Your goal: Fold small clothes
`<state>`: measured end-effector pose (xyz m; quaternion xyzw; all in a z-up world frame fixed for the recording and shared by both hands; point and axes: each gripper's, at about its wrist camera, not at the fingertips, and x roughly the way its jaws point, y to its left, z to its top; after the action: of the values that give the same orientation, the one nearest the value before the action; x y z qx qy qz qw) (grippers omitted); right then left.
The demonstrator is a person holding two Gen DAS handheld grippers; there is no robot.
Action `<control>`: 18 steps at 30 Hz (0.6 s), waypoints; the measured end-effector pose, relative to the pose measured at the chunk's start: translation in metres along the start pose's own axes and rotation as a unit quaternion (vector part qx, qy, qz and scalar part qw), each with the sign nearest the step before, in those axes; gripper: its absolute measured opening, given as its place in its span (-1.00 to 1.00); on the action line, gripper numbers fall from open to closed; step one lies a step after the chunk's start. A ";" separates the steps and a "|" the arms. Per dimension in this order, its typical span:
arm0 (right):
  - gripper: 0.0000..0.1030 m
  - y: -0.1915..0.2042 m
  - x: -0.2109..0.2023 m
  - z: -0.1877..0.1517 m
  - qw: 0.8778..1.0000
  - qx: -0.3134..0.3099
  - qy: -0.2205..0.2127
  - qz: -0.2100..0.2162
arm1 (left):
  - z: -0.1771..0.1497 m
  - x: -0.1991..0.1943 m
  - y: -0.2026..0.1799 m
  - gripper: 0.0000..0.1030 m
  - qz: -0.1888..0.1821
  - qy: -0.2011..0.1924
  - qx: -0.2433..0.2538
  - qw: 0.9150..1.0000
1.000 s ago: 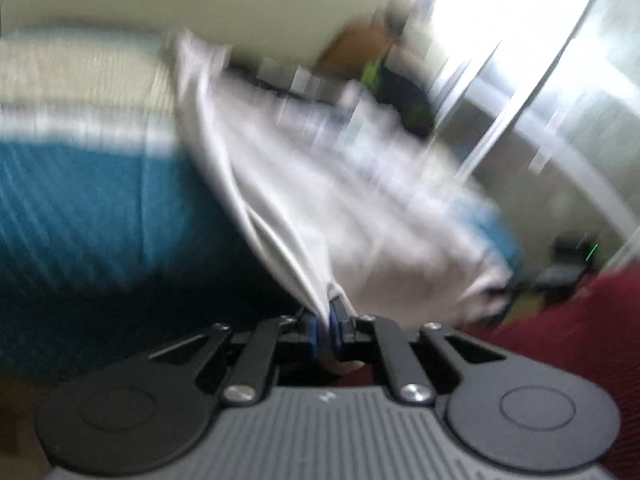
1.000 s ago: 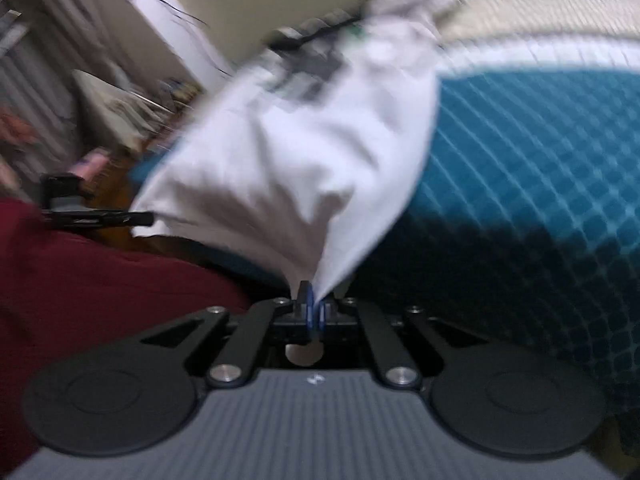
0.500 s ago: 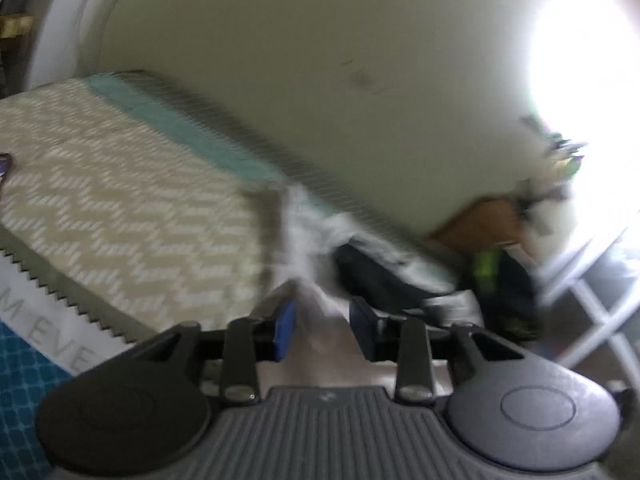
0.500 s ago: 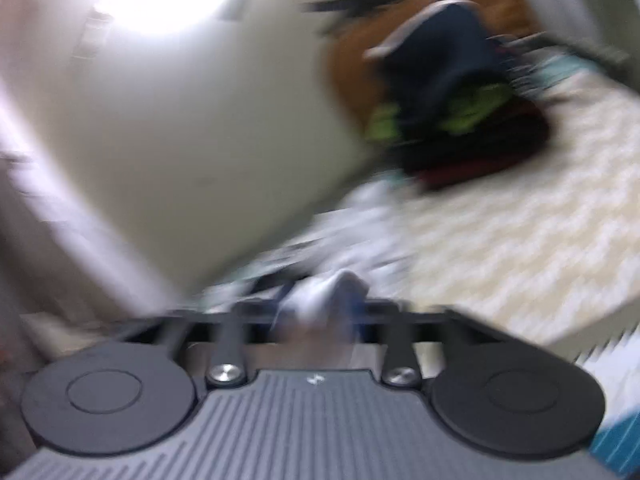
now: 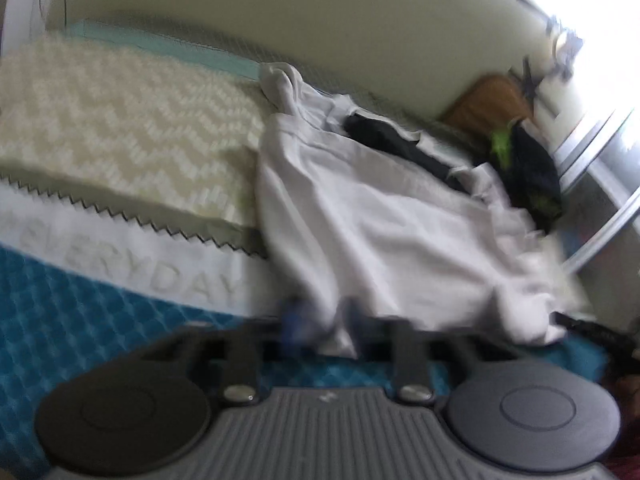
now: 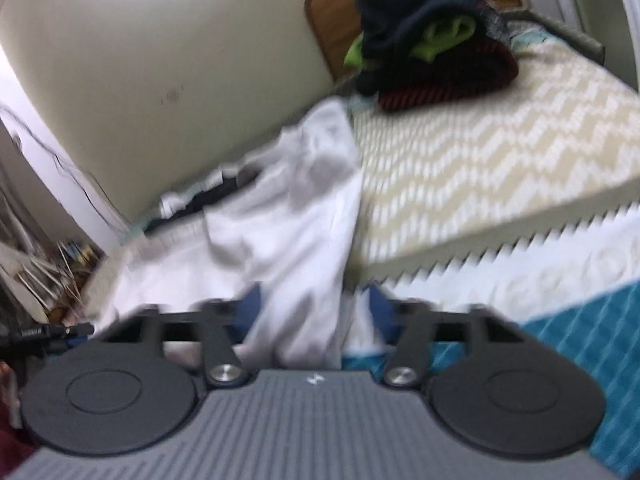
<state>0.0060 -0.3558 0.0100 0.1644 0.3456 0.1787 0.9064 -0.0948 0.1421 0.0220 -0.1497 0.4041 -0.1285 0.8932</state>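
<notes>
Left wrist view: the white garment (image 5: 392,240) lies crumpled on the bed. It runs from a bunched end near the wall (image 5: 280,8) down to the near edge, where a fold of it hangs between the fingers of the left gripper (image 5: 322,320). Those fingers (image 5: 292,320) are blurred. They stand a little apart and are closing, and I cannot see them pressing the cloth.

From the right wrist, the same white garment (image 6: 288,240) drapes toward the camera, and a thick fold of it passes between the fingers of the right gripper (image 6: 316,308). These blue-padded fingers (image 6: 248,308) stand wide apart and are closing. The cloth hangs loose in the gap between them.

A dark garment (image 5: 400,144) lies partly on the far side of the white one, close to the wall. The cream zigzag cover (image 5: 120,128) lies just beside the white garment. It ends in a sawtooth border, then a white band with lettering. Below that band is the teal quilted side of the bed (image 5: 80,320).

A pile of clothes (image 6: 432,32) in navy, bright green and dark red stripes sits at the far end of the bed. It is well apart from the white garment, against a brown cushion (image 6: 328,20).
</notes>
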 end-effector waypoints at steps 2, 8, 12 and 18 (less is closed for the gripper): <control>-0.87 0.005 -0.006 0.006 0.999 -0.026 -0.006 -0.020 | 0.003 -0.005 0.000 -0.83 0.014 0.015 0.022 1.000; -0.70 -0.007 -0.010 0.021 0.996 -0.055 0.038 -0.065 | 0.009 -0.016 0.010 -0.72 0.036 0.047 0.042 0.997; -0.11 -0.001 -0.032 0.035 0.991 -0.087 -0.025 -0.098 | 0.018 -0.035 0.013 -0.20 0.068 0.011 0.054 0.996; -0.11 0.003 -0.015 0.080 0.991 -0.085 -0.062 -0.084 | 0.072 -0.055 0.026 -0.04 0.111 -0.079 0.040 0.990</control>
<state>0.0492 -0.3742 0.0761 0.0679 0.2848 0.1202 0.9486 -0.0725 0.1967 0.0948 -0.0776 0.3409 -0.0323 0.9363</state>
